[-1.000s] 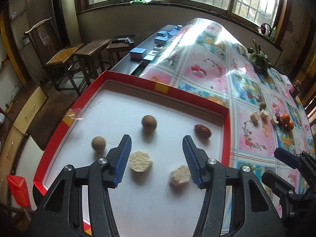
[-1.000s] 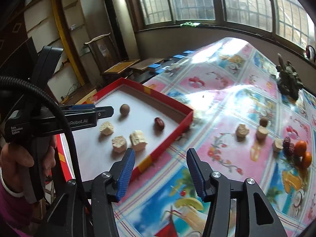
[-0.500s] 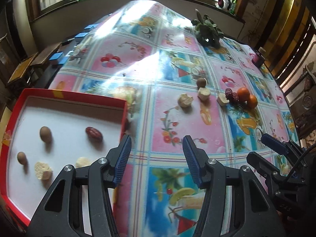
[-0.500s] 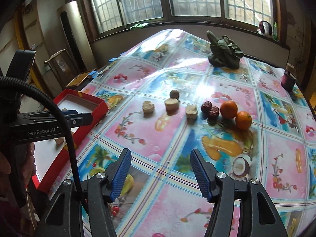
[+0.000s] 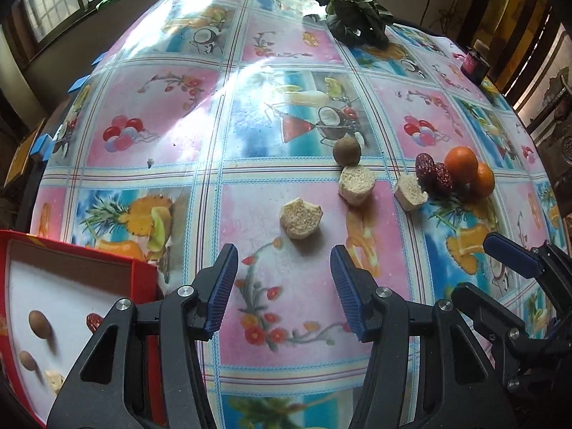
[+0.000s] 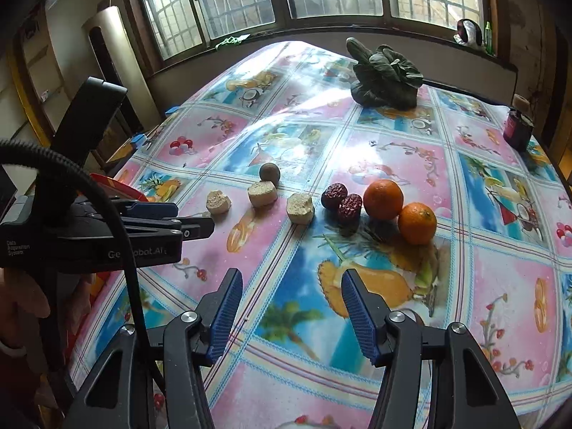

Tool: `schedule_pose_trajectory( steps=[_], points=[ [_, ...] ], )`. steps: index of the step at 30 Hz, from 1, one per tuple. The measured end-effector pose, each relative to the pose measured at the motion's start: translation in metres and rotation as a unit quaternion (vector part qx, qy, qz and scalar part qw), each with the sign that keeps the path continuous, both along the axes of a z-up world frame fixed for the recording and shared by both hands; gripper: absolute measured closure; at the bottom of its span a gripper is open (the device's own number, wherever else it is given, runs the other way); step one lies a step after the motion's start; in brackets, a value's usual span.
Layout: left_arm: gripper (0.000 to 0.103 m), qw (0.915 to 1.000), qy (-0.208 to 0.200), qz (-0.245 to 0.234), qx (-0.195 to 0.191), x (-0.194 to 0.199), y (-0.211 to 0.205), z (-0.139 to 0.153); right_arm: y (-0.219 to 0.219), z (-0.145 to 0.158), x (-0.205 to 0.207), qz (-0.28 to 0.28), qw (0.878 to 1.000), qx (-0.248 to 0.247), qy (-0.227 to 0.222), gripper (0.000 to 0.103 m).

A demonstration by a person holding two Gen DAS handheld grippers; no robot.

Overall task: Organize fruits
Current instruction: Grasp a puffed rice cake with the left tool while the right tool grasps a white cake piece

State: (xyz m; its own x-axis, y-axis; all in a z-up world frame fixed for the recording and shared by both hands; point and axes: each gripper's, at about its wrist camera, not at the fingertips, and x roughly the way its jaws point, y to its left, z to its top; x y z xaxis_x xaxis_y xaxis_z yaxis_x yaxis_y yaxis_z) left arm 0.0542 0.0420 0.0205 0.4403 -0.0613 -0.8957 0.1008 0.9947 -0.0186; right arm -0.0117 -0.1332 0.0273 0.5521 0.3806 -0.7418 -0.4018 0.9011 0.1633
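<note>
A row of fruit lies on the patterned tablecloth: a pale cut chunk (image 5: 301,217) nearest, two more chunks (image 5: 356,183) (image 5: 411,191), a brown round fruit (image 5: 346,150), two red dates (image 5: 433,176) and two oranges (image 5: 461,164). My left gripper (image 5: 284,282) is open and empty just short of the nearest chunk. My right gripper (image 6: 291,316) is open and empty, short of the dates (image 6: 341,198) and oranges (image 6: 383,199). The red tray (image 5: 143,279) at lower left holds round brown fruits (image 5: 39,323), a date and a pale chunk.
A dark leafy vegetable (image 6: 386,78) lies at the table's far side. A dark red jar (image 6: 517,130) stands at the far right edge. Windows run behind the table. The left gripper body (image 6: 107,228) shows in the right wrist view.
Both grippers have swung right, away from the red tray and toward the row of fruit on the tablecloth. Both stay open and empty.
</note>
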Motion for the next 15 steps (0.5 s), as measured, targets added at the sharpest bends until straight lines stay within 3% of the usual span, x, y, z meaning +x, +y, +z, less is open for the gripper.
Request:
schedule_pose_trajectory(
  steps=[11,15],
  points=[
    [0.049,0.9998,-0.008,-0.014,0.012,0.016,0.001,-0.007,0.030,-0.020,0.060,0.012,0.999,-0.051,0.011,0.058],
    [0.049,0.9994,-0.018,-0.024,0.017,0.016,-0.001,-0.008,0.037,-0.020,0.070,0.013,0.997,-0.077,-0.005,0.077]
  ],
)
